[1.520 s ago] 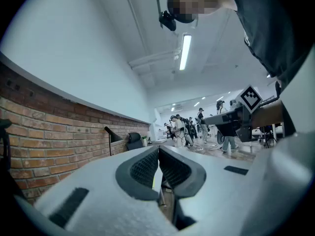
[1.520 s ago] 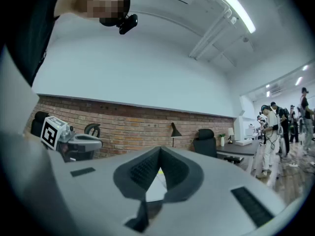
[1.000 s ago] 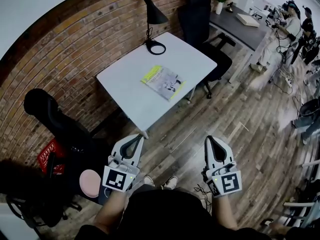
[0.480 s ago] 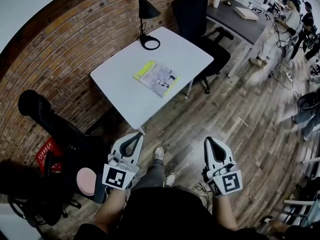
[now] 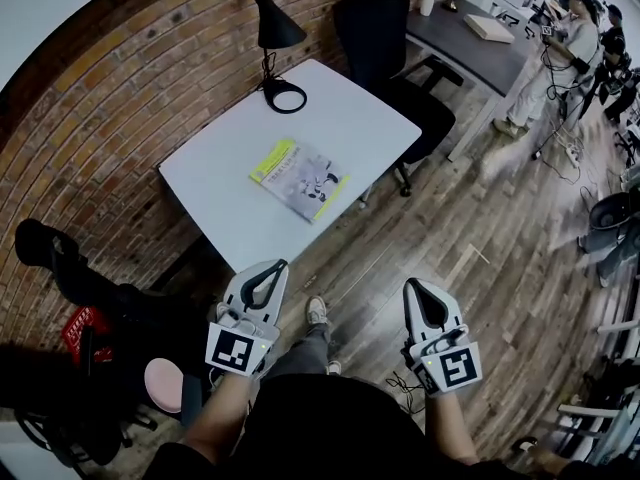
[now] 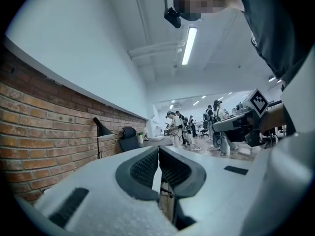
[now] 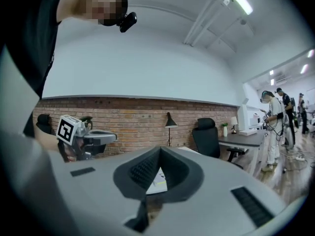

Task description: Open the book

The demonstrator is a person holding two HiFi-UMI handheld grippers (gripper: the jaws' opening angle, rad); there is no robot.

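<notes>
A closed book (image 5: 298, 178) with a yellow-and-grey cover lies flat near the middle of the white table (image 5: 220, 158). Both grippers hang level over the wooden floor, short of the table's near corner and apart from the book. My left gripper (image 5: 279, 264) is shut with nothing in it, its tips just below the table's corner. My right gripper (image 5: 411, 283) is shut and empty too, further right over the floor. In the left gripper view the left gripper (image 6: 158, 149) has its pads touching. In the right gripper view the book (image 7: 158, 180) shows in the gap below the right gripper's (image 7: 160, 149) tips.
A black desk lamp (image 5: 265, 33) stands at the table's far end by the brick wall. A black office chair (image 5: 385, 38) is behind the table, a dark desk (image 5: 470, 53) beyond it. People (image 5: 560, 48) stand at the far right. A pink stool (image 5: 163, 383) and red crate (image 5: 85, 333) sit at my left.
The table and book have slid left and nearer in the head view as I walk towards them. Both grippers have stayed shut and kept their spacing.
</notes>
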